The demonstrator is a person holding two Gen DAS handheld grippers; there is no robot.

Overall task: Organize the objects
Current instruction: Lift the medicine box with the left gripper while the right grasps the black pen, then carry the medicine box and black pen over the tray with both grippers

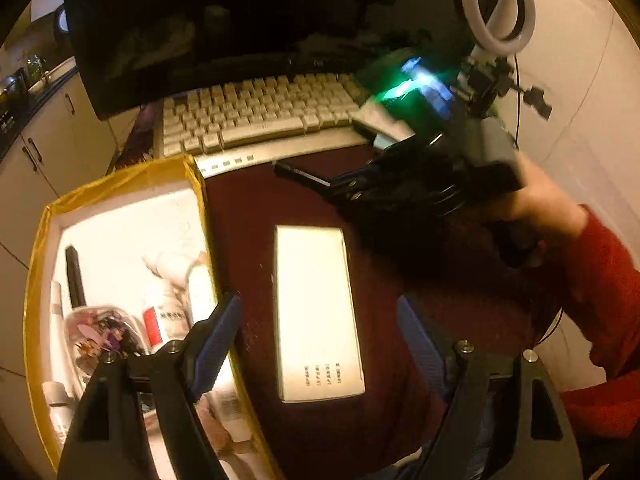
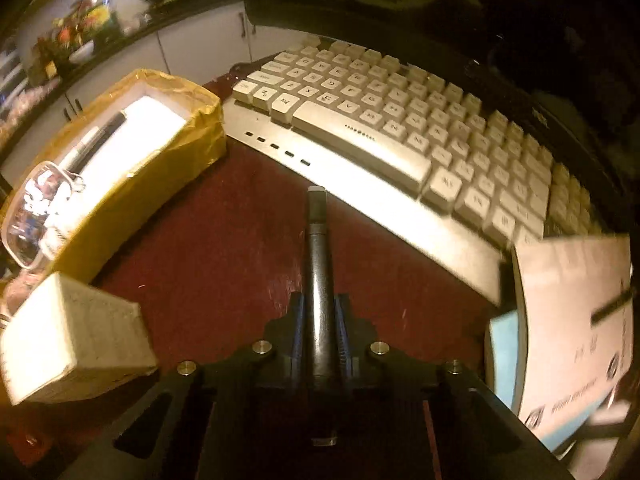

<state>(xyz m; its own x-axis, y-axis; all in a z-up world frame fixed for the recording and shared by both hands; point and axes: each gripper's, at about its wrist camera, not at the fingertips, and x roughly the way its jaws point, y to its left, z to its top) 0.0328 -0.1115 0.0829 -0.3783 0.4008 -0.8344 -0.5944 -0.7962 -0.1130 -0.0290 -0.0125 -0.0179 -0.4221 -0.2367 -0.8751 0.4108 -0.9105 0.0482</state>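
right tool (image 2: 320, 332) clamps dark pen (image 2: 318, 264) | above red table (image 2: 224, 248) | keyboard (image 2: 400, 120) beyond

Dark red bench (image 2: 224, 248), yellow-taped box (image 1: 36, 264) with white lining, cream keyboard (image 2: 400, 120), black pen (image 2: 320, 280)

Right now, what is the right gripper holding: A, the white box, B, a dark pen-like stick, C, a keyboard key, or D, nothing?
B: in the right wrist view the right gripper has its fingers closed on a dark pen-like stick pointing toward the keyboard, while the white box lies apart on the red cloth.
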